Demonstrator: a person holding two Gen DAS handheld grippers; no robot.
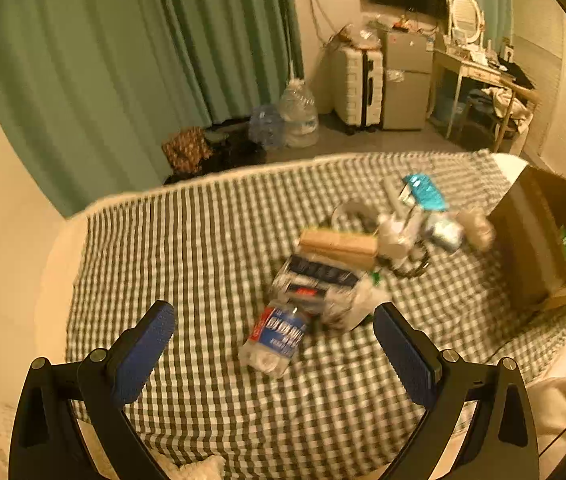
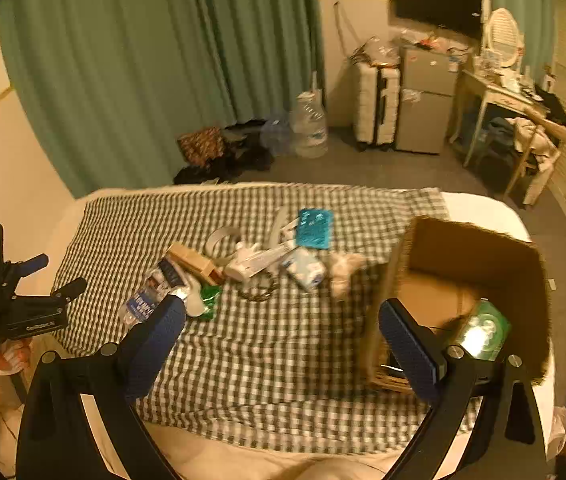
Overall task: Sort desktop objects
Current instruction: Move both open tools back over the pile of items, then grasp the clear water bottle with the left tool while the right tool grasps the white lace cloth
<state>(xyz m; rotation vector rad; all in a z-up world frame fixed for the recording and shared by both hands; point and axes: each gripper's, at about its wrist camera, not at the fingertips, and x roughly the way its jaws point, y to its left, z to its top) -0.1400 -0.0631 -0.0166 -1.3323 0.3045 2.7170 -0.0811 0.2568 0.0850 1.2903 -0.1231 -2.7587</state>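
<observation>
Two wide-spread, empty grippers: left gripper (image 1: 274,352), right gripper (image 2: 282,344) (one cardboard box (image 2: 471,256), one water bottle (image 1: 275,336)).

This is a bedroom in a home; a bed with a green-and-white checked cover (image 2: 283,344) fills the foreground; long green curtains (image 2: 131,72) hang behind it; a white hard-shell suitcase (image 2: 375,104), a small grey fridge (image 2: 423,120) and a white dressing table with an oval mirror (image 2: 503,36) stand by the far wall; a black flat television (image 2: 435,4) hangs above.

Box (image 2: 479,256) right of clutter (image 2: 243,264)
</observation>
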